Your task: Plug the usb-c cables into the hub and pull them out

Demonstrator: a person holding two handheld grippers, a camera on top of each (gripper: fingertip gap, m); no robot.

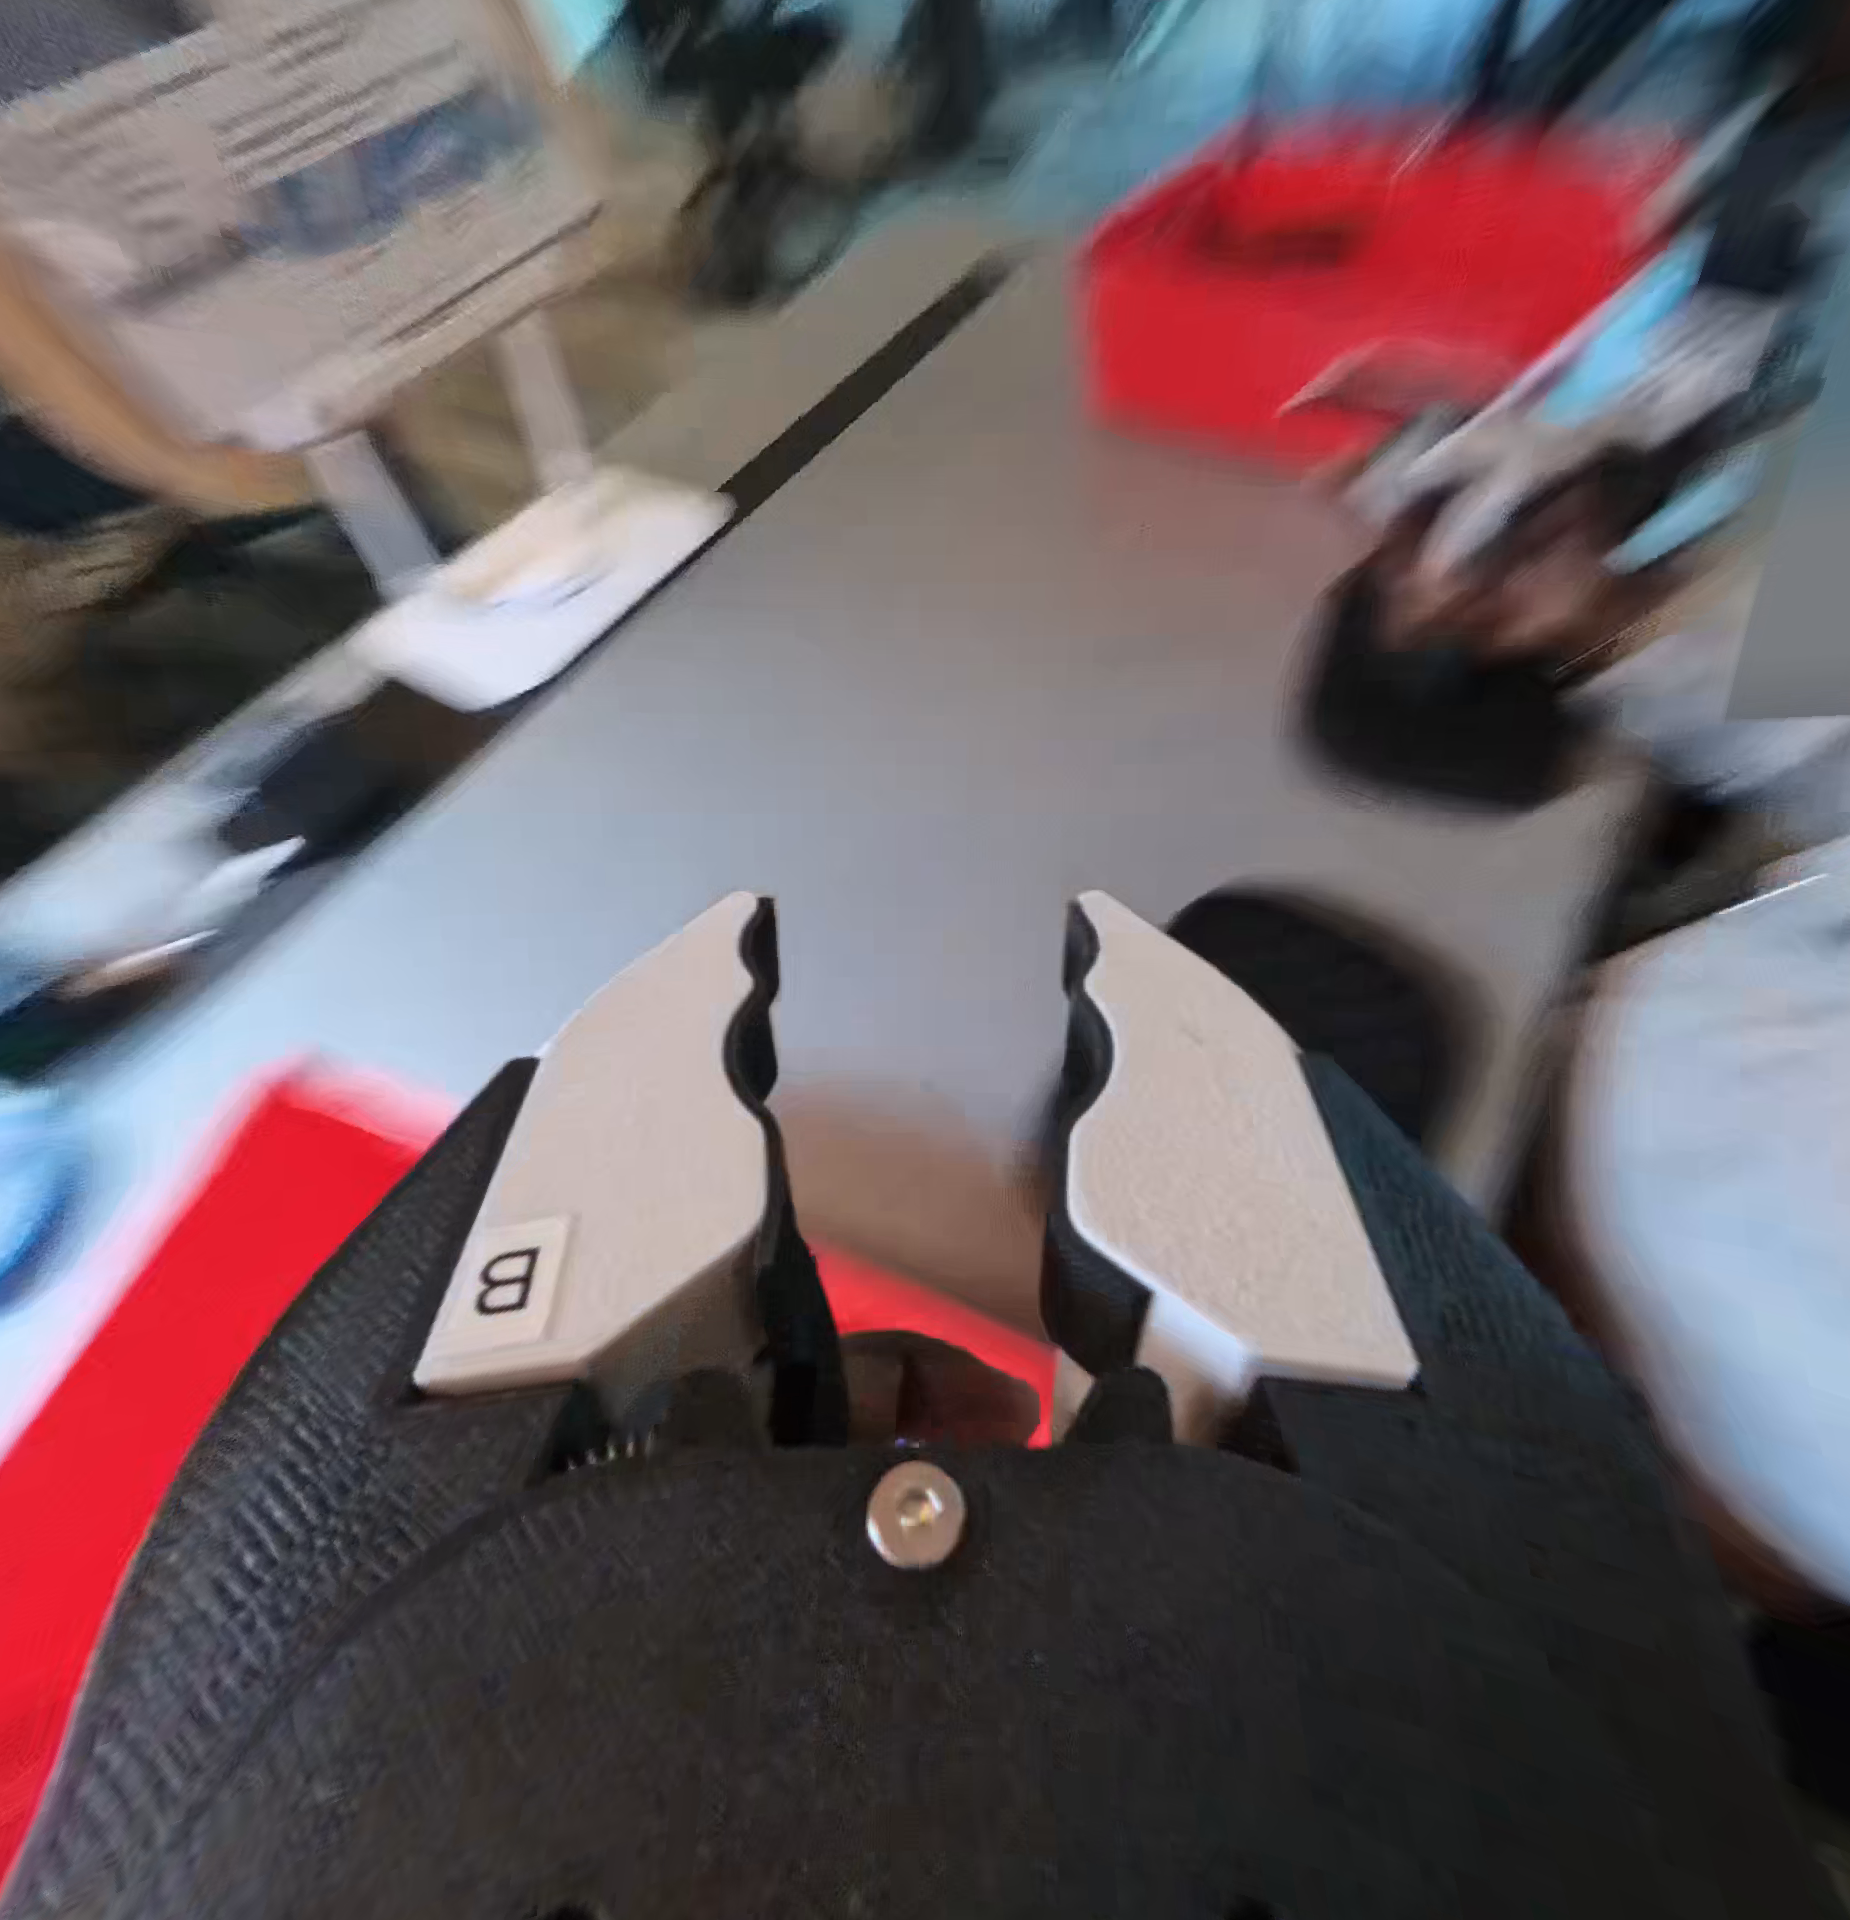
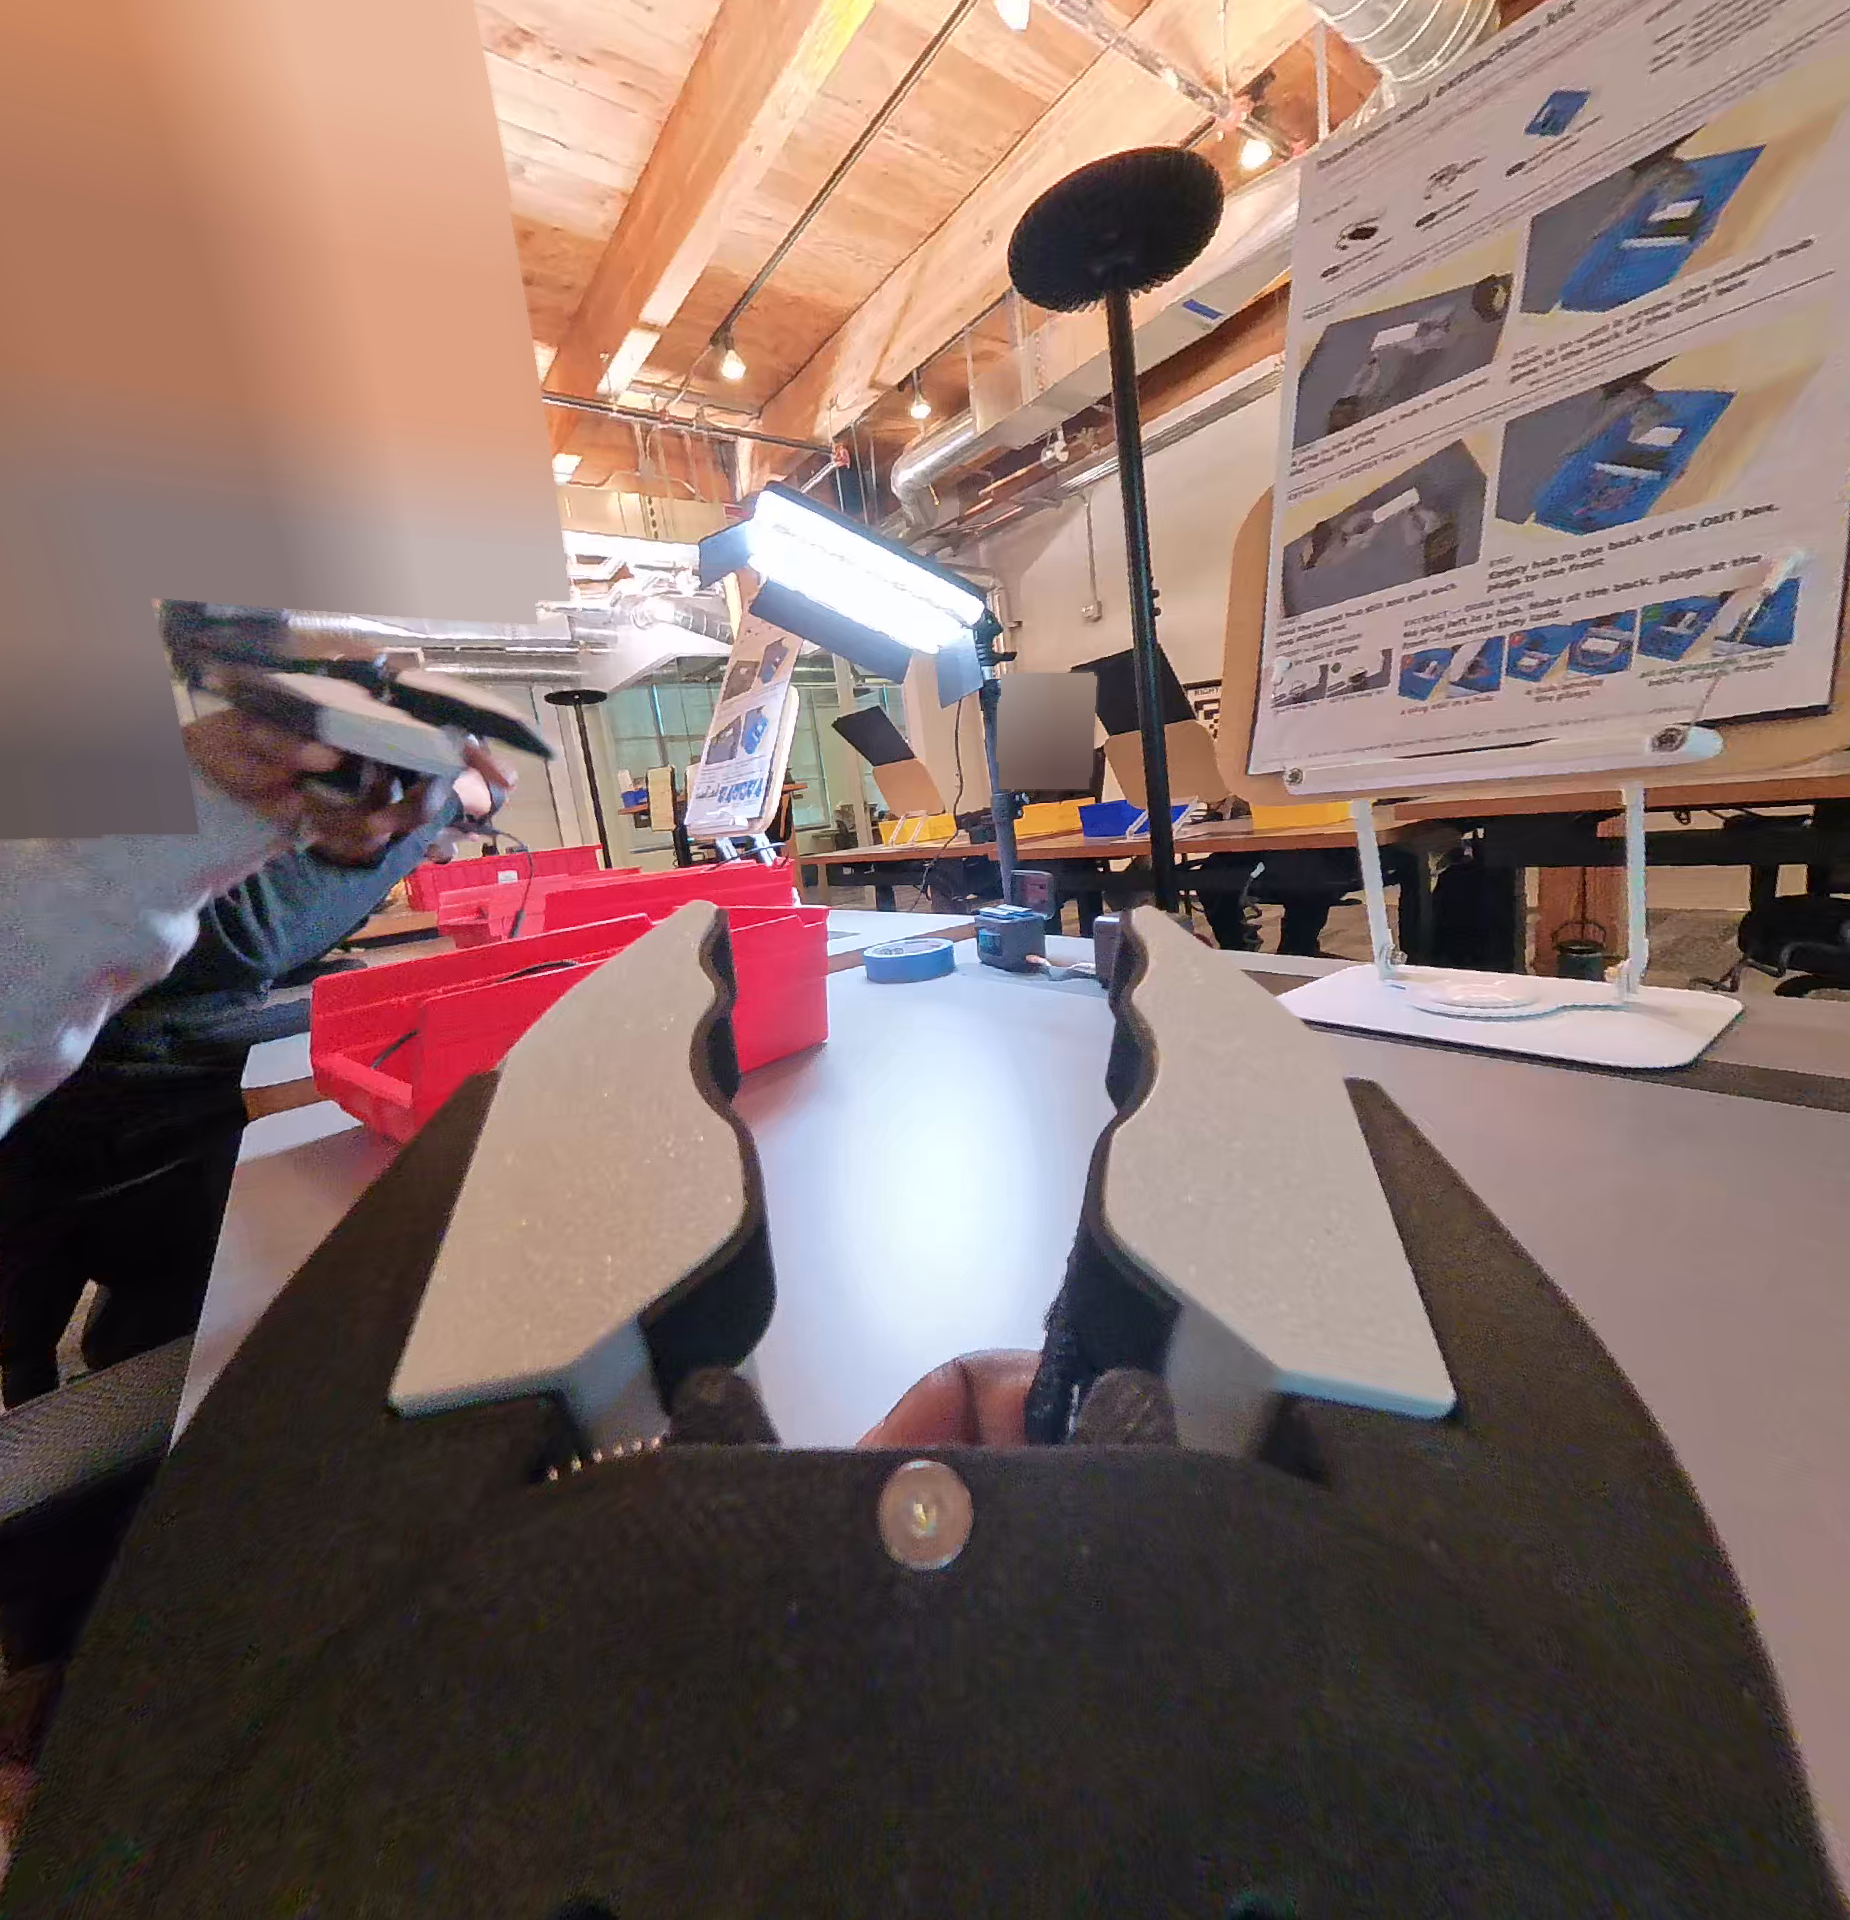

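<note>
- Both grippers are standing with their jaws apart, nothing between them: the left gripper (image 1: pixel 919 914) over a grey table (image 1: pixel 900 644), the right gripper (image 2: pixel 921 925) low over the same grey table (image 2: pixel 931 1143).
- Each is showing two pale grey fingers (image 2: pixel 599 1143) with wavy inner edges lined in dark padding, set in a grainy black body with a silver screw (image 2: pixel 923 1512) at the middle.
- A white sticker (image 1: pixel 510 1278) is sitting on one finger of the left gripper.
- Red plastic bins (image 2: pixel 588 977) are resting on the table to the left of the right gripper; a thin dark cable (image 2: pixel 521 904) is hanging at them, but I cannot tell whether it is a usb-c cable.
- No hub is showing clearly in either view.
- Beyond the table's far edge from the right gripper, a roll of blue tape (image 2: pixel 908 958) and a small dark box-shaped device (image 2: pixel 1009 935) are sitting.
- A white stand (image 2: pixel 1513 1013) with a flat base is holding a printed sheet (image 2: pixel 1555 416) at the table's right side.
- A black pole with a round ridged top (image 2: pixel 1116 223) is rising behind the table.
- The left wrist view is heavily smeared: a red bin (image 1: pixel 1316 291), a second red shape (image 1: pixel 173 1299) cut off by the gripper body, and dark blobs on the table are hard to make out.
</note>
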